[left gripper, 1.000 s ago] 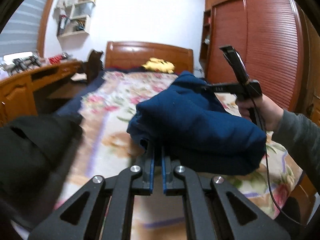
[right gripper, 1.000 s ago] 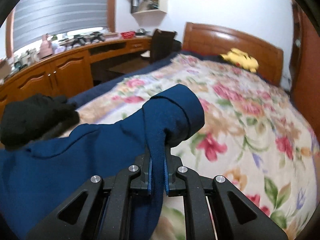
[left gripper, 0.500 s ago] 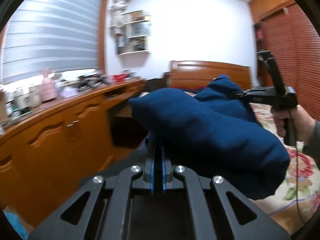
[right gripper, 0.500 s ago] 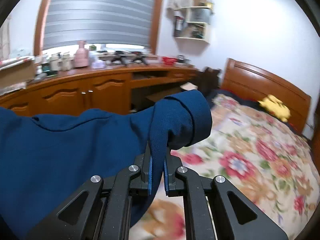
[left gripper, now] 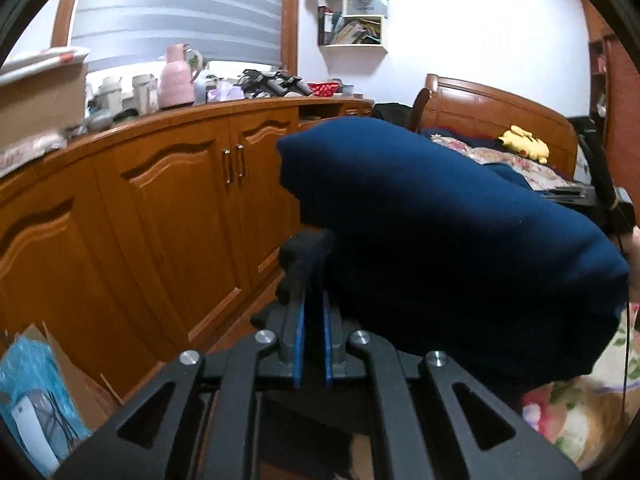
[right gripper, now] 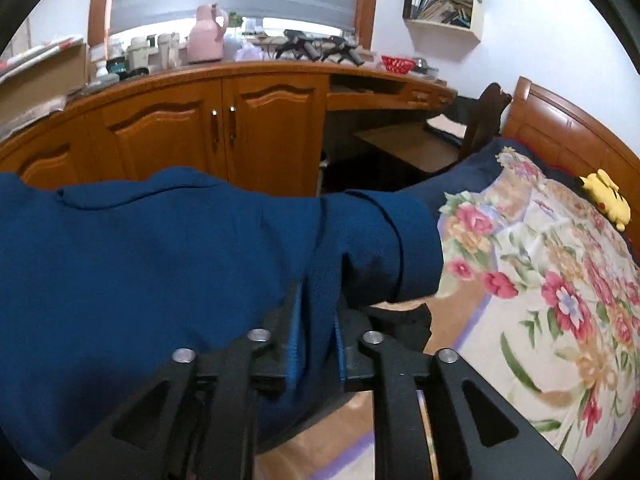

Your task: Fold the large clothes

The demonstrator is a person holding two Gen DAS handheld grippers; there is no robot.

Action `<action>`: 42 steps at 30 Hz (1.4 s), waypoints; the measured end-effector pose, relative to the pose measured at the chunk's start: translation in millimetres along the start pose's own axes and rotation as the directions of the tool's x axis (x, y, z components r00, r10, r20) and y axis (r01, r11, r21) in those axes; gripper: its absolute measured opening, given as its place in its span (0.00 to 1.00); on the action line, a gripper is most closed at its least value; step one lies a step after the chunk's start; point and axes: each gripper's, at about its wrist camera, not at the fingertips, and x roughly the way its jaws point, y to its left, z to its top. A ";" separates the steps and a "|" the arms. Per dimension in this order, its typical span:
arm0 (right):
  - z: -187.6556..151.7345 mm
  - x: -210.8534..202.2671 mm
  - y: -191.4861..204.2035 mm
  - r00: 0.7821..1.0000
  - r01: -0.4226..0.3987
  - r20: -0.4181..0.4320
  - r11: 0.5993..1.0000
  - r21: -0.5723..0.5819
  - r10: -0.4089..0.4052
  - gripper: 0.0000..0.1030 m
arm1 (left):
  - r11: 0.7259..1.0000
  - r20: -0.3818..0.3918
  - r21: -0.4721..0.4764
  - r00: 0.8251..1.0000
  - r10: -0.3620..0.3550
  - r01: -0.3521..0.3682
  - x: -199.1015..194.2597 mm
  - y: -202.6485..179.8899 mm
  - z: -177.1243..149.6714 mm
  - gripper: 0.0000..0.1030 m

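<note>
Right gripper pinches soft navy garment cuff; left gripper clamps bundled fabric

A bulky navy-blue garment, bunched and folded over itself, hangs raised above the floral bedspread's near edge.

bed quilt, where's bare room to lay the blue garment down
The floral quilt is bare from the blue garment across to the yellow plush by the headboard. The wooden counter is crowded with a pink jug and clutter.
</note>
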 end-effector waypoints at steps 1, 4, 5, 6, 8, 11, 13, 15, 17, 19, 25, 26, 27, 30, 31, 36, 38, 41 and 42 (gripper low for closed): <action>-3.3 -4.8 -1.8 1.000 -0.010 -0.001 1.000 0.004 0.010 0.37 | 1.000 0.007 -0.001 1.000 -0.002 0.002 -5.0 -0.5 -3.7 0.06; -14.3 -29.3 1.8 0.999 -0.031 0.026 0.999 -0.023 0.032 0.49 | 1.000 0.011 0.014 1.000 -0.026 0.026 -25.9 -8.1 -11.3 0.09; -21.1 -40.5 4.1 0.998 -0.044 0.032 0.999 -0.027 0.045 0.52 | 0.999 0.013 0.018 0.999 -0.030 0.029 -33.7 -11.6 -14.9 0.13; -25.5 -49.2 3.6 0.998 -0.054 0.037 0.998 -0.025 0.055 0.54 | 0.999 0.017 0.026 0.999 -0.035 0.034 -42.6 -17.6 -15.4 0.16; -39.4 -68.1 8.3 0.997 -0.064 0.045 0.998 -0.021 0.065 0.58 | 0.998 0.030 0.043 0.998 -0.056 0.054 -65.2 -33.4 -19.2 0.23; -65.3 -99.5 14.8 0.994 -0.086 0.065 0.996 -0.010 0.086 0.61 | 0.995 0.047 0.069 0.996 -0.073 0.069 -92.7 -58.7 -17.4 0.33; -80.6 -116.3 16.5 0.993 -0.092 0.074 0.996 -0.008 0.092 0.62 | 0.990 0.055 0.100 0.993 -0.105 0.099 -109.5 -79.2 -20.7 0.37; -103.0 -135.5 15.0 0.991 -0.108 0.086 0.994 0.017 0.106 0.63 | 0.985 0.063 0.117 0.989 -0.134 0.126 -125.0 -100.5 -25.2 0.42; -124.3 -152.3 11.6 0.991 -0.104 0.090 0.994 0.042 0.100 0.64 | 0.980 0.077 0.134 0.985 -0.155 0.144 -138.3 -121.4 -30.4 0.51; -139.0 -165.7 8.9 0.991 -0.097 0.098 0.994 0.048 0.092 0.64 | 0.977 0.086 0.144 0.982 -0.171 0.157 -148.3 -140.3 -33.8 0.53; -179.8 -206.8 -0.6 0.992 -0.069 0.112 0.995 0.065 0.062 0.69 | 0.967 0.060 0.160 0.976 -0.209 0.197 -159.6 -191.8 -47.0 0.53; -184.8 -211.3 -2.1 0.993 -0.057 0.111 0.996 0.066 0.049 0.70 | 0.966 0.052 0.166 0.976 -0.211 0.200 -160.1 -200.4 -50.0 0.53; -190.3 -216.3 -3.8 0.993 -0.050 0.111 0.997 0.067 0.043 0.71 | 0.964 0.047 0.168 0.975 -0.218 0.207 -159.8 -204.3 -51.0 0.53; -207.0 -232.1 -12.9 0.993 -0.035 0.118 0.995 0.096 0.024 0.73 | 0.954 0.032 0.188 0.969 -0.244 0.234 -159.4 -229.6 -58.6 0.53; -211.6 -236.3 -16.8 0.993 -0.031 0.119 0.994 0.108 0.018 0.73 | 0.952 0.024 0.190 0.968 -0.249 0.240 -158.7 -236.1 -60.1 0.53; -236.5 -260.7 -38.4 0.991 0.007 0.133 0.988 0.153 -0.028 0.73 | 0.935 -0.010 0.217 0.958 -0.287 0.282 -153.2 -278.8 -67.7 0.53; -247.5 -272.1 -50.9 0.989 0.029 0.137 0.984 0.174 -0.053 0.73 | 0.924 -0.022 0.232 0.951 -0.309 0.306 -148.8 -298.8 -67.9 0.53; -262.6 -287.0 -67.6 0.985 0.071 0.141 0.976 0.205 -0.101 0.73 | 0.905 -0.024 0.269 0.941 -0.337 0.330 -145.5 -337.5 -71.0 0.53; -266.7 -291.3 -72.4 0.983 0.087 0.142 0.974 0.211 -0.119 0.73 | 0.900 -0.023 0.274 0.938 -0.345 0.338 -144.7 -344.8 -70.2 0.53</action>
